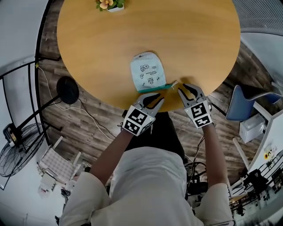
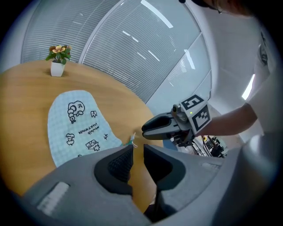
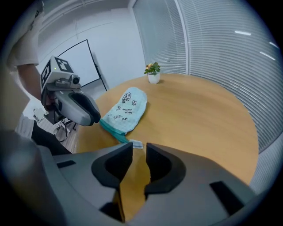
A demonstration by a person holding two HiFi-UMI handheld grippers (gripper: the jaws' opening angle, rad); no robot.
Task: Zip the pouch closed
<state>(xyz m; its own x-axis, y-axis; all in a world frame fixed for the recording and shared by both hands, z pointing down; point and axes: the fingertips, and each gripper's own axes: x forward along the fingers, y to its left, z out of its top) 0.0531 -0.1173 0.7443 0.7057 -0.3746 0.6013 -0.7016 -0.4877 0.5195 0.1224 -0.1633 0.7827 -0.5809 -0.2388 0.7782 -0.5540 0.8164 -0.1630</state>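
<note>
A pale blue pouch (image 1: 147, 70) with small cartoon prints lies flat near the front edge of the round wooden table (image 1: 199, 39). Its teal zipper edge (image 1: 154, 87) faces me, and a small pull tab (image 1: 173, 83) sticks out at its right end. My left gripper (image 1: 158, 99) hovers just before that edge, jaws together and empty. My right gripper (image 1: 182, 90) is beside the tab, also shut on nothing. The left gripper view has the pouch (image 2: 73, 126) and tab (image 2: 132, 142) ahead of the jaws (image 2: 137, 152). In the right gripper view the tab (image 3: 136, 144) lies just beyond the jaws (image 3: 139, 152).
A small potted flower (image 1: 109, 4) stands at the table's far edge. On the floor are a fan (image 1: 17, 150) and a black round base (image 1: 67, 89) with cables at left, and a blue chair (image 1: 245, 103) at right. A whiteboard (image 3: 79, 62) stands behind.
</note>
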